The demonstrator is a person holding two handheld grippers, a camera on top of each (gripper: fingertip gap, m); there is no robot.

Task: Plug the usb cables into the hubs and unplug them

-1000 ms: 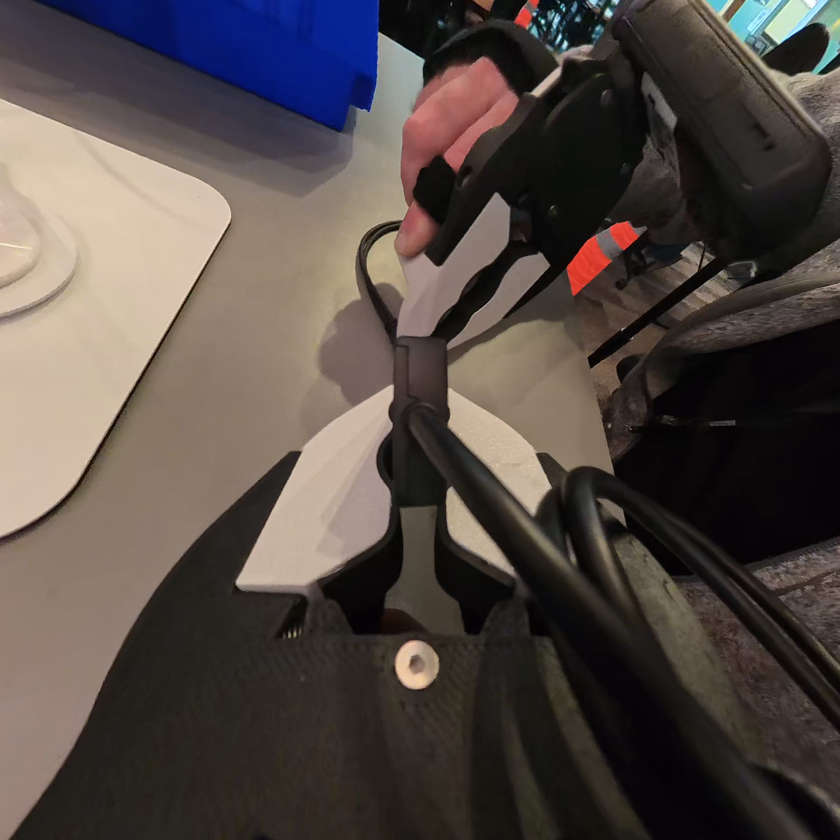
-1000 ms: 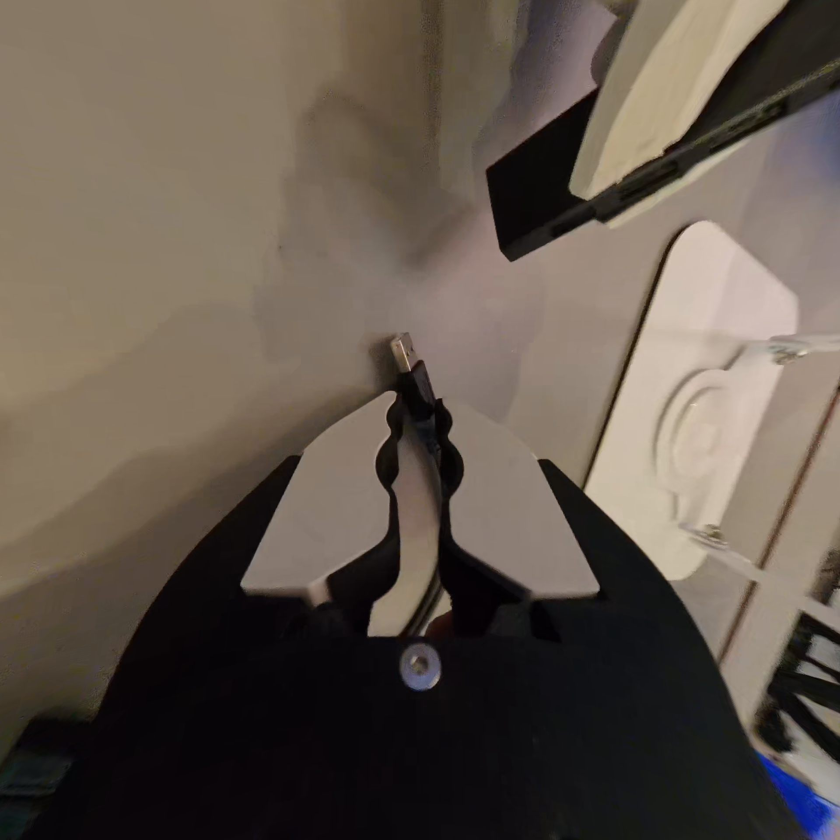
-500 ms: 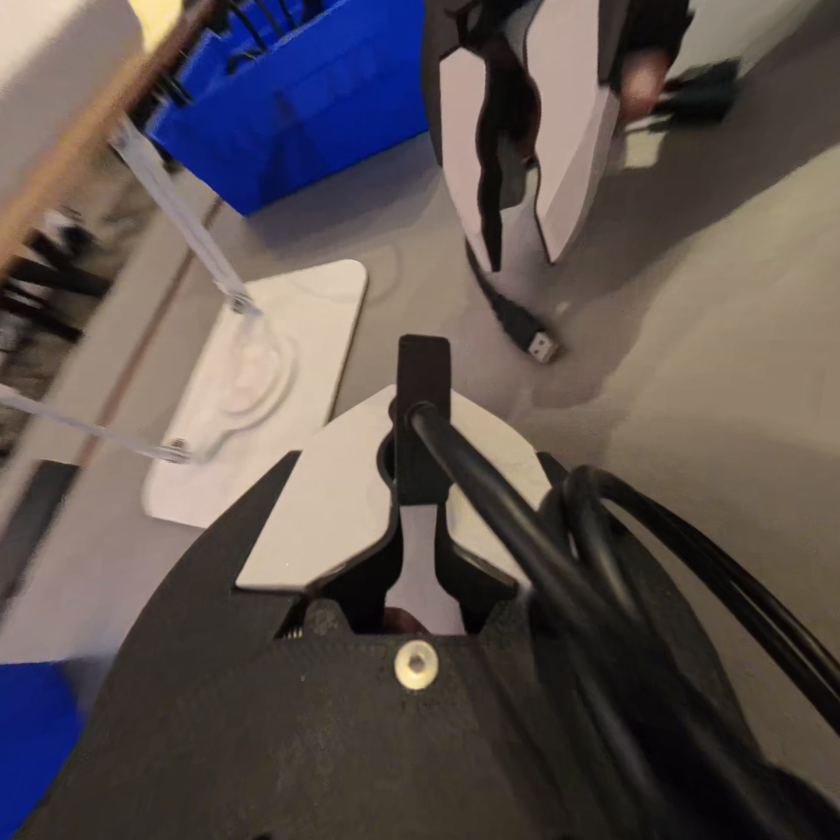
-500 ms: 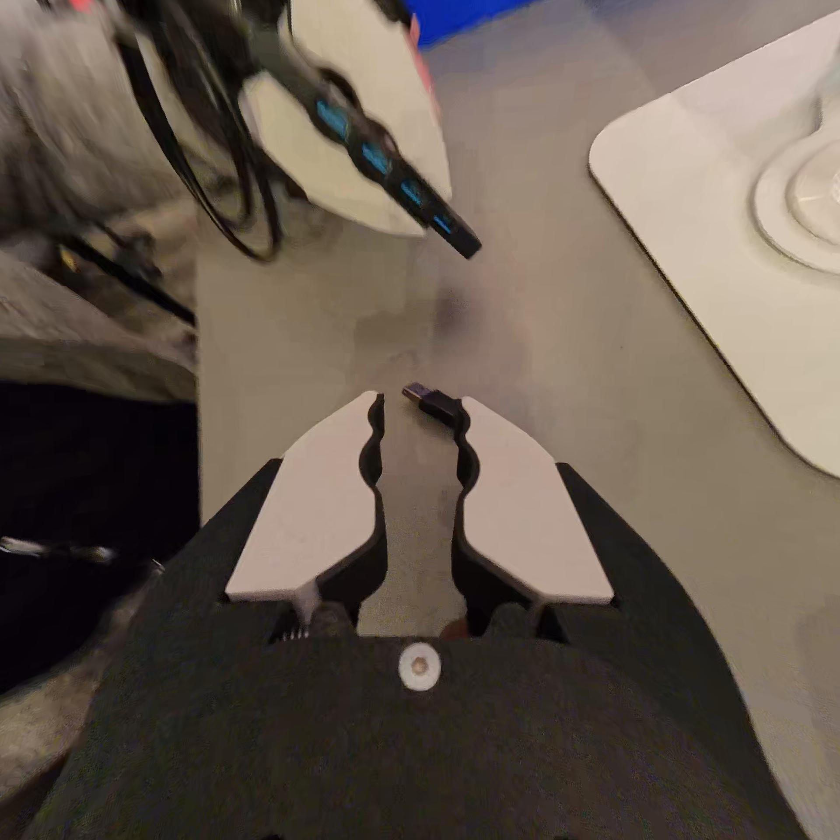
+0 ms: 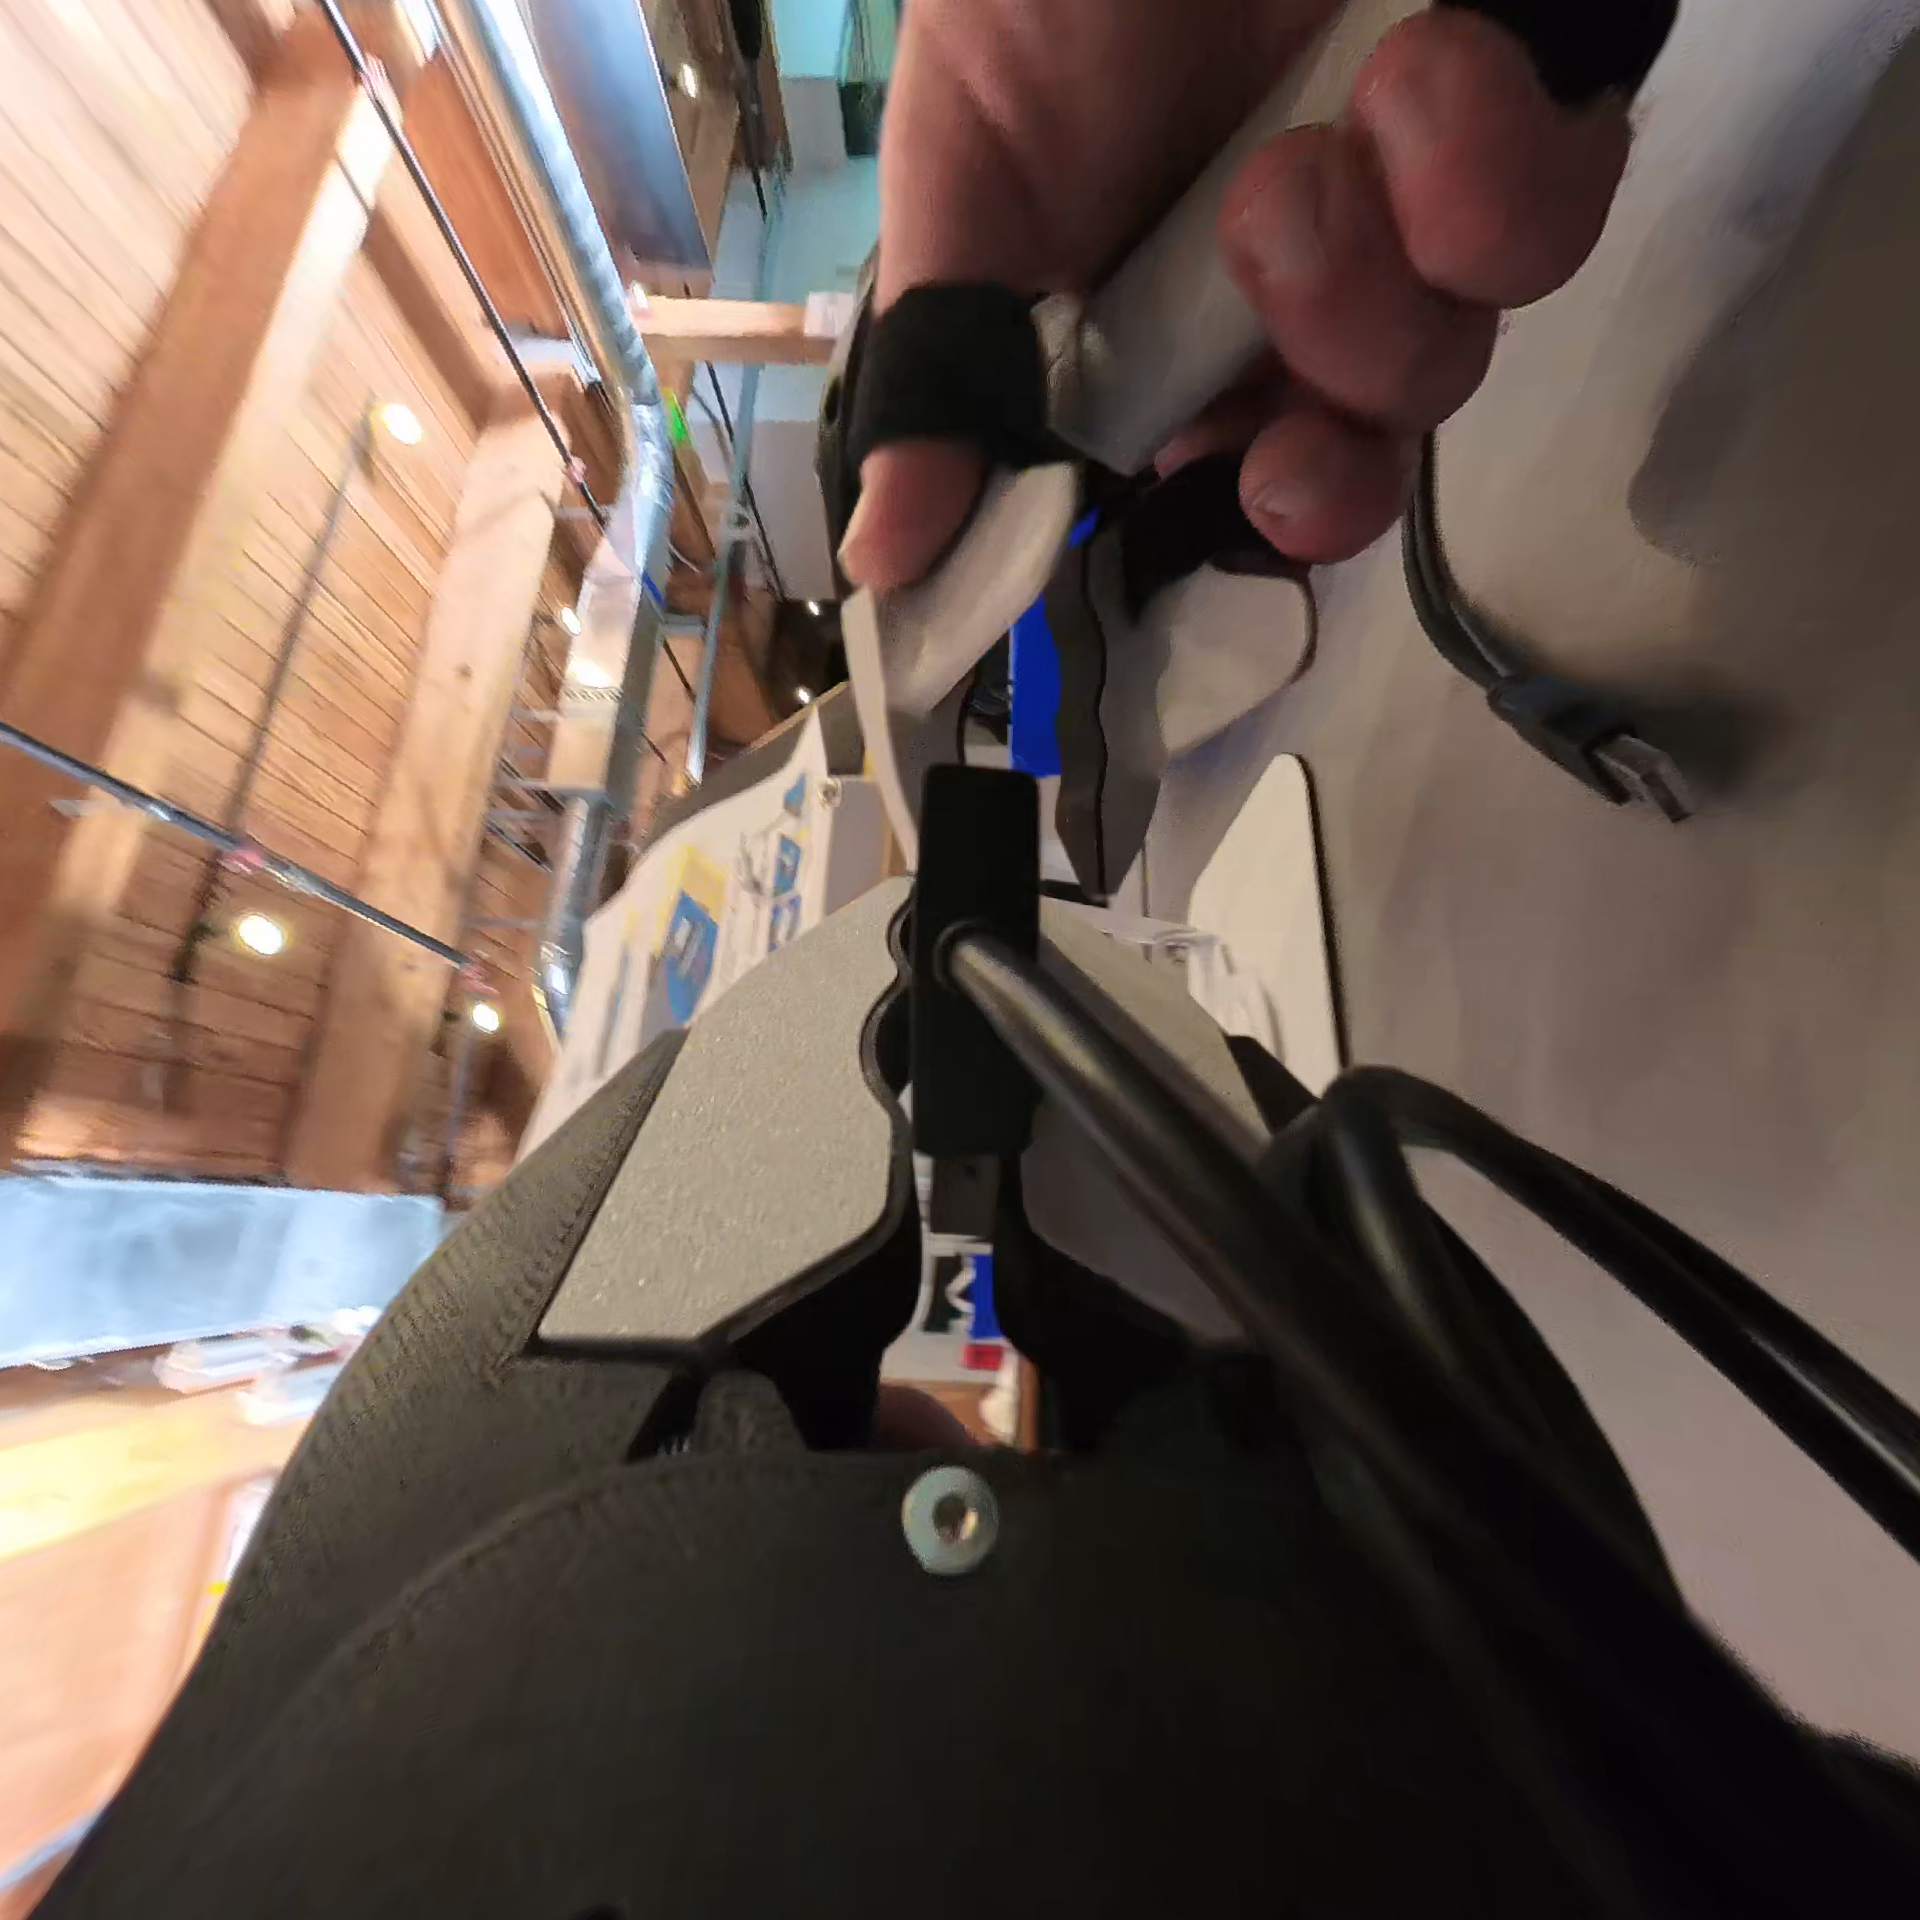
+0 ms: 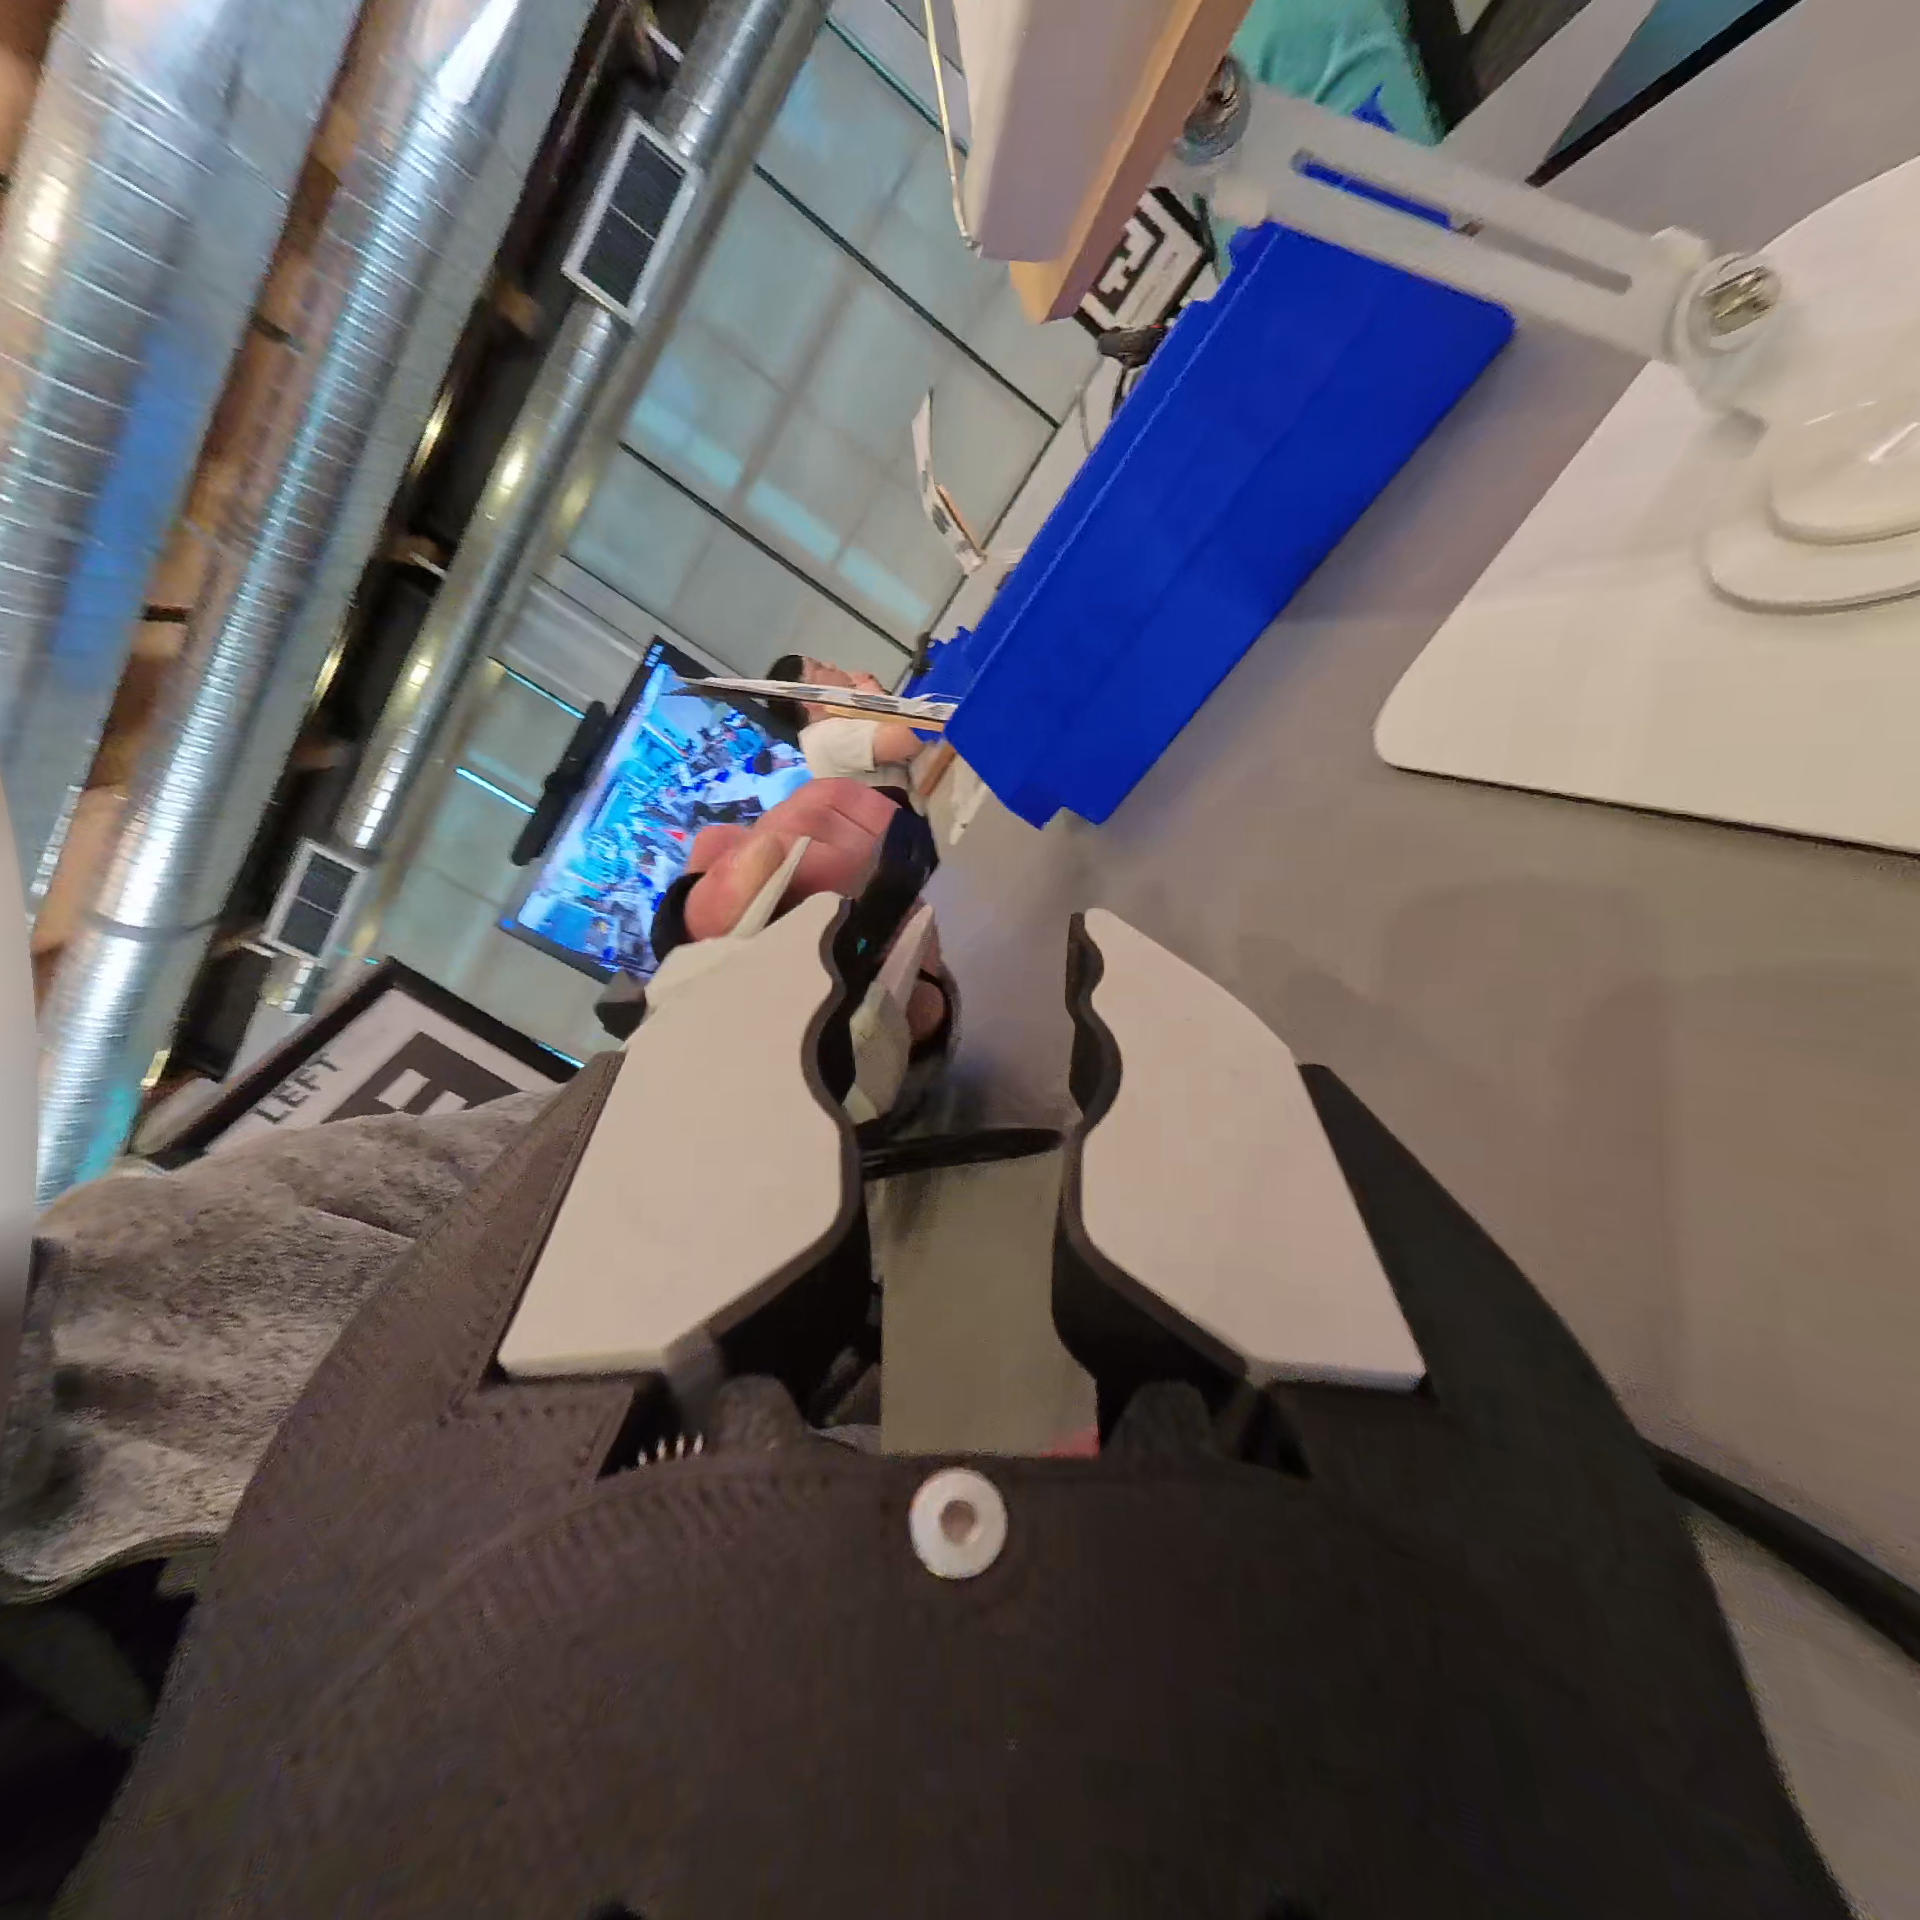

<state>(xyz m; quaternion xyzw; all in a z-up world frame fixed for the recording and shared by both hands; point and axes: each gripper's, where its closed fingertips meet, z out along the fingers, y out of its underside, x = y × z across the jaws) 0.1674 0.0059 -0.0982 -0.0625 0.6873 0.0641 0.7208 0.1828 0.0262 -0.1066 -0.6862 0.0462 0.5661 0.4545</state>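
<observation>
A: Left gripper (image 5: 971, 914), what do I log?

B: I see its fingers (image 5: 769, 1122) clamped on the black hub (image 5: 977, 831), pads pressing both sides. Hub stands on end between them, its cord (image 5: 1195, 1122) trailing back over the right finger.

A: Right gripper (image 6: 956, 935)?

B: I have it wide open, a clear gap between the fingers (image 6: 1205, 1143), nothing gripped. In the left wrist view it hangs just above the hub, tips pointing down at it; I can't tell if they touch.

A: The USB cable?

B: Cable (image 5: 1455, 613) lies loose on the grey table (image 5: 1662, 1039), plug (image 5: 1631, 774) free, off to the right of the right gripper and apart from the hub.

A: Anything else near?

B: White mat (image 6: 1621, 665) and blue bin (image 6: 1195, 582) farther back.
</observation>
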